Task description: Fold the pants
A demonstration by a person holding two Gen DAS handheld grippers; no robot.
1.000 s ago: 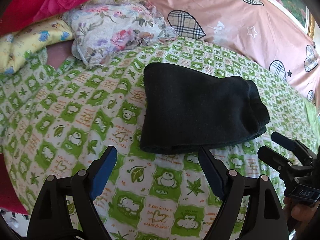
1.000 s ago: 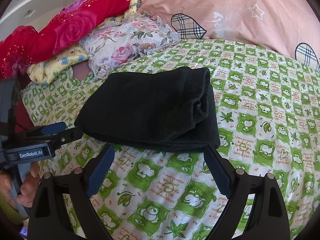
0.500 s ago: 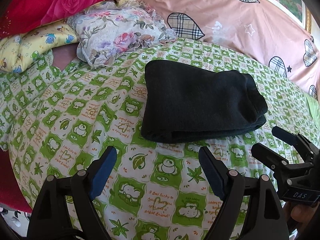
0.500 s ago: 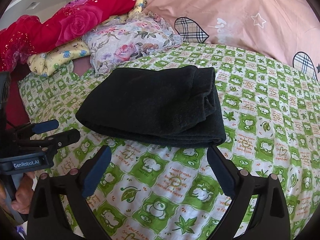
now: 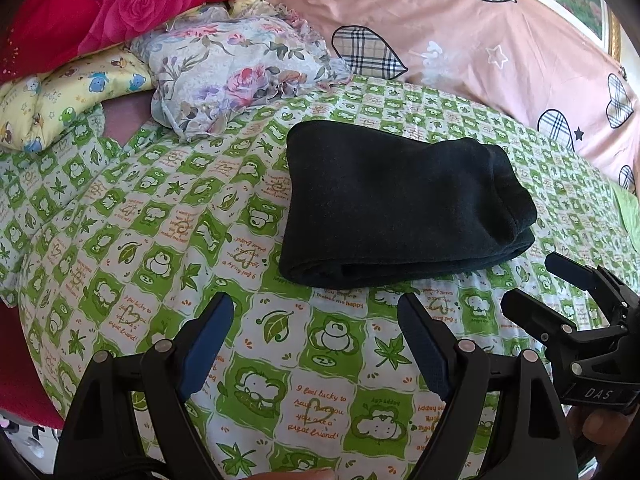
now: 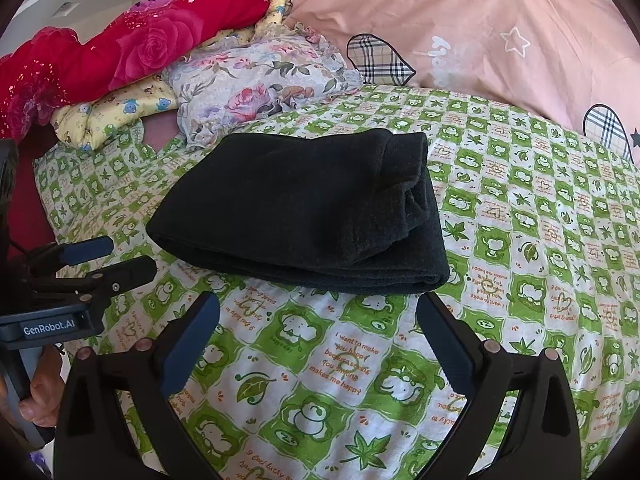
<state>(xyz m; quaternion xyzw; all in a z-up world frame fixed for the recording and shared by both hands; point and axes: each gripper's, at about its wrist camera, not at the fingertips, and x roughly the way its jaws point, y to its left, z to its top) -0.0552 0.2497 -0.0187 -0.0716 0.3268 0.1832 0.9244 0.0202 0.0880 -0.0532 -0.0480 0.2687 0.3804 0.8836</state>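
a: left gripper state?
b: fingers spread wide, blue pads showing, nothing between them. it hangs over the green frog-print sheet.

a: pants?
b: black pants folded into a thick block, lying flat on the sheet just beyond the left fingertips, more toward the right finger. folded edge faces the gripper, bunched layered end sits off to the right-finger side. no contact with either finger.

a: right gripper?
b: right gripper also spread apart, empty. pants lie straight past its fingertips, the near edge just beyond the gap, right corner close to the right finger tip but apart.

a: can each see the other?
b: yes. in the left wrist view the right gripper pokes in beyond the right finger, beside the pants' bunched end, not touching that i can tell. in the right wrist view the left gripper comes in outside the left finger, near the pants' left fold, with a hand on its handle.

a: background?
b: far past the pants: floral pillow, yellow cartoon-print pillow, red rose blanket on top of those, big pink quilt with plaid hearts on the right-finger side.
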